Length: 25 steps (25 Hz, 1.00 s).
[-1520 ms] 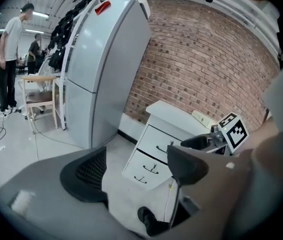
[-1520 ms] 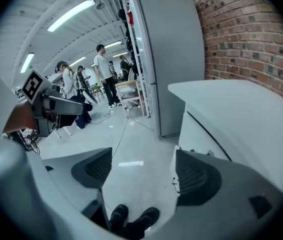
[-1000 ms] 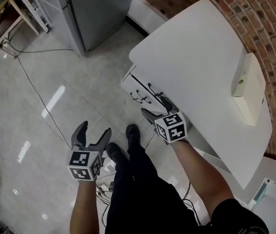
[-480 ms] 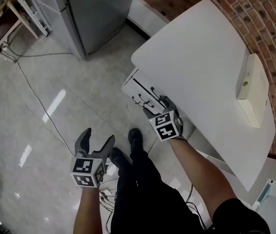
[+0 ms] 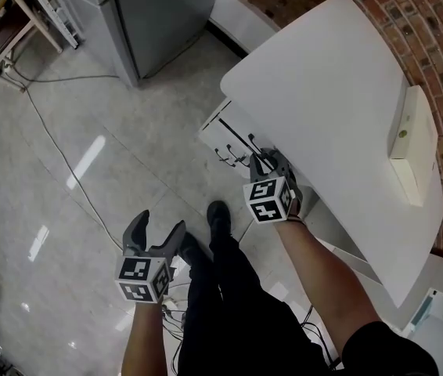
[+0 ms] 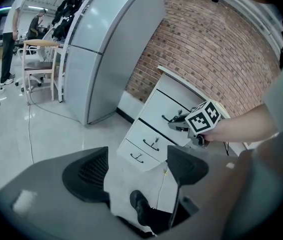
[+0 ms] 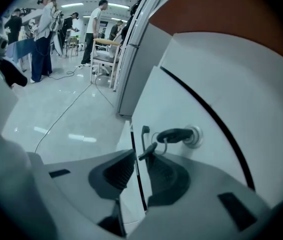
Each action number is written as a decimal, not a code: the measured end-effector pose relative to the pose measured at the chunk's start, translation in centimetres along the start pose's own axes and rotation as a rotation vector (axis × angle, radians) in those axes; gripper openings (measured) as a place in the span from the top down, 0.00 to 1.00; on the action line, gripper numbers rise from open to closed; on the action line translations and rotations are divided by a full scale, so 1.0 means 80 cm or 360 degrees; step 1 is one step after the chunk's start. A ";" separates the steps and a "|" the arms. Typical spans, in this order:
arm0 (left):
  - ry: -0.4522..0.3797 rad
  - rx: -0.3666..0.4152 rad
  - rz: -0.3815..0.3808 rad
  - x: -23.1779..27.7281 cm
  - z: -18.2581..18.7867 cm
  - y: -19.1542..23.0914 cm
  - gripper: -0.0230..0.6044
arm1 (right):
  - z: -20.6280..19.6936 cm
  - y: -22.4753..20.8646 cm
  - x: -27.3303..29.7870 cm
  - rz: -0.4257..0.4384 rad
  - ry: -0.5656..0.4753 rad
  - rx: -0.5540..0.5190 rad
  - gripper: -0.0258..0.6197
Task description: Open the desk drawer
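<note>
I had the right gripper [image 7: 140, 156] up against the front of the white desk [image 5: 323, 92], just under the tabletop edge, at the top drawer [image 7: 191, 101]. Its jaws had just been closing, and they stood nearly together with the thin dark drawer handle [image 7: 143, 132] running between the pads, pinched there. Beside the handle a black key [image 7: 174, 134] sat in the drawer's lock, and a second key [image 7: 149, 150] hung from its ring at the jaw tips. The top drawer was still shut, its face flush with the two drawers below it in the desk's front.

The left gripper [image 5: 157, 227] hung well clear of the desk, out over the pale tiled floor [image 5: 88, 131]. Its jaws stood wide apart with nothing between them but the floor and the person's black shoe [image 5: 217, 211]. On the desk's far side, against the brick wall [image 5: 433, 30], lay a cream box [image 5: 413, 143]. A grey refrigerator [image 5: 159, 14] stood beyond the desk's corner.
</note>
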<state>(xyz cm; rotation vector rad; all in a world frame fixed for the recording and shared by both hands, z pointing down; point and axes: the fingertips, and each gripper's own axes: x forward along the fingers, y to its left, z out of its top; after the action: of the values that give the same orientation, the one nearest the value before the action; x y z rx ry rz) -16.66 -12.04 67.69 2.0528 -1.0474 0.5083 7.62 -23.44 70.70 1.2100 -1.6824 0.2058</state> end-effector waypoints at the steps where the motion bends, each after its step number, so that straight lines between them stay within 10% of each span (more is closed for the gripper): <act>1: 0.0000 -0.0006 0.0001 0.001 -0.001 0.001 0.38 | 0.000 -0.003 0.000 -0.0019 -0.0002 0.0019 0.84; 25: 0.0011 -0.0019 -0.0043 0.033 -0.010 -0.004 0.38 | 0.006 0.061 -0.045 0.0018 -0.0129 0.0194 0.92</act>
<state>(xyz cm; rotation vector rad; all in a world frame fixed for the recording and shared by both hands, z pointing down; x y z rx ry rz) -14.82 -12.61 69.75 2.0504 -1.0154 0.4936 3.47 -19.19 69.54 1.3146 -1.7680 0.2726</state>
